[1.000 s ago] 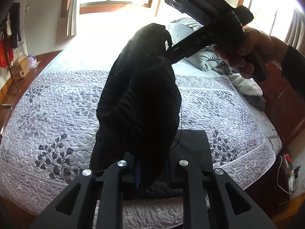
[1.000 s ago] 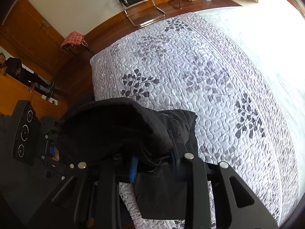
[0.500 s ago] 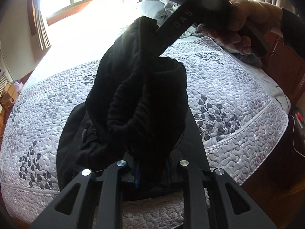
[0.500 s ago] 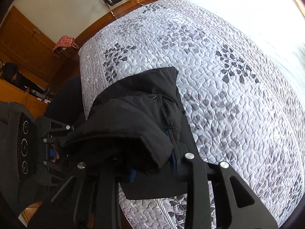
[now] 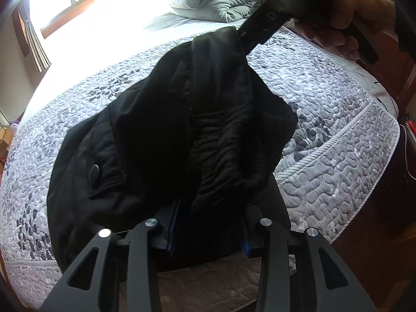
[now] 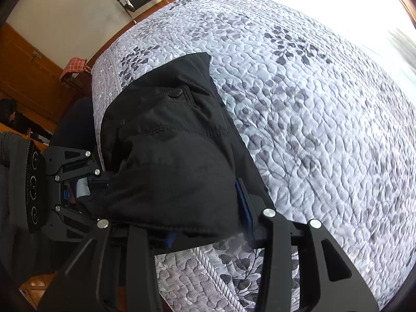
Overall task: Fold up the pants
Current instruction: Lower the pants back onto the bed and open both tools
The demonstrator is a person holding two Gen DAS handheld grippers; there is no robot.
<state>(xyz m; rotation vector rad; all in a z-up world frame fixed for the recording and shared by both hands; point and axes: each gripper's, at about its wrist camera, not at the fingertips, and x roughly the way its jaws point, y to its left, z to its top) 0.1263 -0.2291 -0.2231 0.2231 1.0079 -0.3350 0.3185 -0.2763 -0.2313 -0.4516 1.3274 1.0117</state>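
Evidently laying the fold down, both grippers had just been opening, the left gripper (image 5: 208, 231) and right gripper (image 6: 208, 236) parted around the black pants (image 5: 166, 135), bunched near the quilt's (image 5: 325, 130) front edge.

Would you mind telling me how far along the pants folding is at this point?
Done: the black pants are doubled over on the quilted bedspread, the top layer lying on the lower one. In hand: the left gripper and right gripper have just been opening, with the folded edge between their jaws. Left: pulling both grippers clear and perhaps smoothing the bunched fabric.
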